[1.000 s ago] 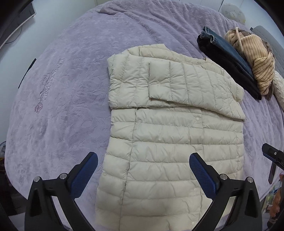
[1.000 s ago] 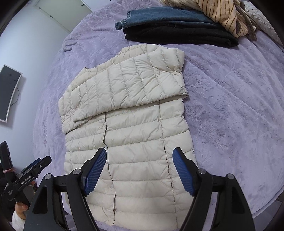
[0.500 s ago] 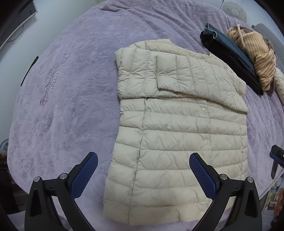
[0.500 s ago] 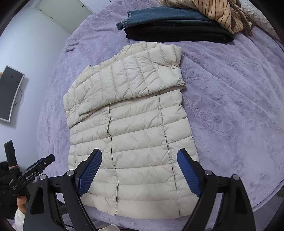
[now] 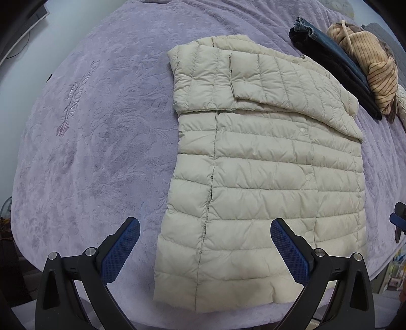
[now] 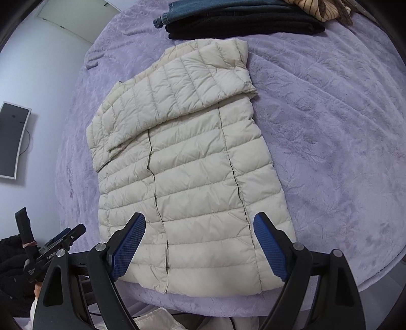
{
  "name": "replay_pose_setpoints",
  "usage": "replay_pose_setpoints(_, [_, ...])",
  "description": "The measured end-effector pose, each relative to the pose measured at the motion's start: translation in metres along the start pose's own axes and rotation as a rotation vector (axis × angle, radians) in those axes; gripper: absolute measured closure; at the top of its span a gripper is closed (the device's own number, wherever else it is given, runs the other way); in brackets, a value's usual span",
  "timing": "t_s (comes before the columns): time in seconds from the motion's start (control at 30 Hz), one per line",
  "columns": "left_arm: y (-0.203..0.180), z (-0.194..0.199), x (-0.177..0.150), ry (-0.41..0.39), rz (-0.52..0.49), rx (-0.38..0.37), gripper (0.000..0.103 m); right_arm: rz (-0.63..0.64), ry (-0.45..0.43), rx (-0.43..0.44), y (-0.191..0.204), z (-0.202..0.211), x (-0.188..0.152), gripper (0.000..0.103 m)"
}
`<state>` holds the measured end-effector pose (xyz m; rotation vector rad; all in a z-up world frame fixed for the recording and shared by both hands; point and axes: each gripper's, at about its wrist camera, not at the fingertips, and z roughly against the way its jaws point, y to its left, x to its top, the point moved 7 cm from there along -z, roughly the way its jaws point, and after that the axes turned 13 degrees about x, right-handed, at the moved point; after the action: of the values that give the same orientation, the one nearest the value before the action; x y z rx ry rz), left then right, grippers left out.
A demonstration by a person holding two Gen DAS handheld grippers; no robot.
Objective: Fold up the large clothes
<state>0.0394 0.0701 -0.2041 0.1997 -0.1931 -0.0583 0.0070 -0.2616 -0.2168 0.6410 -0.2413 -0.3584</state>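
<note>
Cream puffer jacket (image 5: 266, 177) flat on purple bedspread (image 5: 101, 152), sleeves folded across chest. Left gripper (image 5: 205, 243) and right gripper (image 6: 199, 243) spread wide, grasping nothing. Bedspread embroidery illegible; left gripper label reads "GenRob…".

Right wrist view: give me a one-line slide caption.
Open right gripper poised over the hem of a cream puffer jacket, sleeves folded across, on a purple bedspread.

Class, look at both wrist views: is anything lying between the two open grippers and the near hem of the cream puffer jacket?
Nothing visible does. The left gripper and right gripper hang open above the jacket; the folded clothes lie beyond its far end.
</note>
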Motion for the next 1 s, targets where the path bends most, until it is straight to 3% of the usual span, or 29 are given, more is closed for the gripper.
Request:
replay_pose_setpoints(0.3, [0.021,-0.05,-0.044,0.13,-0.021,-0.021,0.0,-0.108,0.09,-0.04,-0.046,-0.015,-0.027,0.014])
replay_pose_setpoints(0.5, [0.036,-0.077,-0.069,0.241,0.035,-0.139,0.0,-0.21,0.139,-0.039,-0.088,-0.021,-0.051,0.014])
replay_pose_setpoints(0.73, [0.032,-0.092,-0.083,0.345,0.073,-0.357,0.0,-0.357,0.127,0.037,-0.127,-0.024,-0.071,0.014])
replay_pose_setpoints(1.0, [0.008,-0.094,-0.08,0.361,0.02,-0.406,0.0,-0.469,0.137,0.189,-0.136,-0.043,-0.085,0.014])
